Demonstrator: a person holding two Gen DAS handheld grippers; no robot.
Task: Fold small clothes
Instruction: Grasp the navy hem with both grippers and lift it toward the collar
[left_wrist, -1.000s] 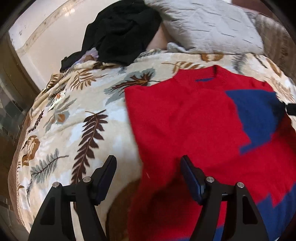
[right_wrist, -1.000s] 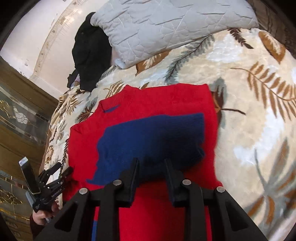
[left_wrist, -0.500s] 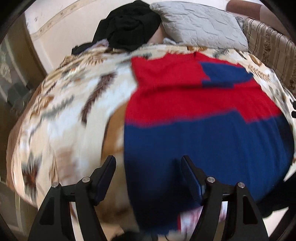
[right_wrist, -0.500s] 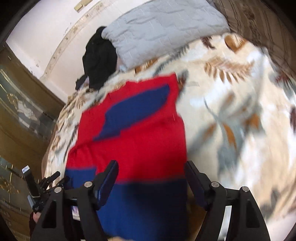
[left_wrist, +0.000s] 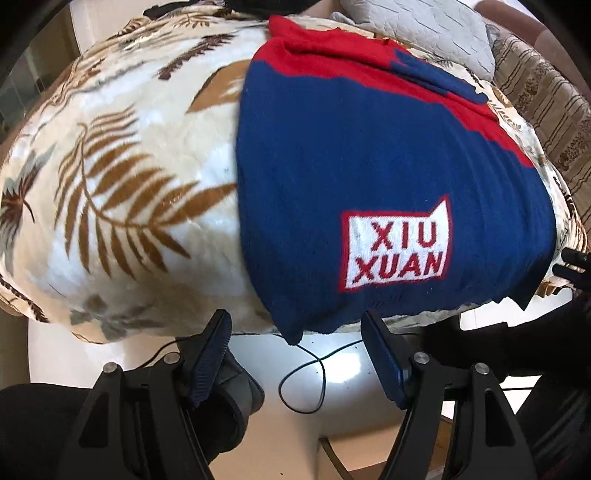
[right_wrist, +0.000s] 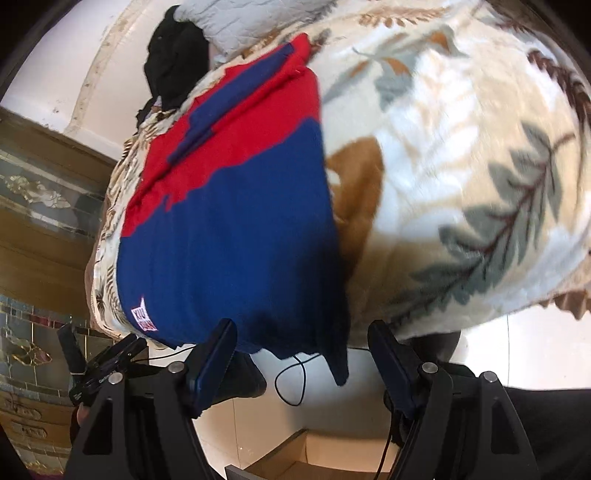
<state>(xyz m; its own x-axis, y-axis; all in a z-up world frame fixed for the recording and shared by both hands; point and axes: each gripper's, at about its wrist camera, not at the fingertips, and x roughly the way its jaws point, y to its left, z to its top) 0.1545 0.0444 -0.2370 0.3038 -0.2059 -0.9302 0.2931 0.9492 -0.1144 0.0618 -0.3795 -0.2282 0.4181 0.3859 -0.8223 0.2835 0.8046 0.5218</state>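
Note:
A red and blue knit sweater (left_wrist: 369, 147) lies flat on the leaf-print blanket (left_wrist: 122, 155), with its blue hem hanging over the near edge of the bed. A white patch (left_wrist: 395, 247) reads XIU XUAN. The sleeves lie folded in over the red upper part. My left gripper (left_wrist: 295, 354) is open and empty just below the hem's left corner. My right gripper (right_wrist: 301, 358) is open and empty just below the hem's right corner (right_wrist: 336, 365). The sweater also shows in the right wrist view (right_wrist: 236, 240).
A grey quilted pillow (left_wrist: 424, 29) and a heap of black clothes (right_wrist: 173, 62) lie at the head of the bed. A black cable (left_wrist: 310, 376) trails on the white floor below. An open cardboard box (right_wrist: 295, 458) sits under the right gripper. A wooden cabinet (right_wrist: 40, 206) stands to the left.
Both grippers have drawn back from the red upper part to below the hem at the bed's near edge. The right gripper has opened.

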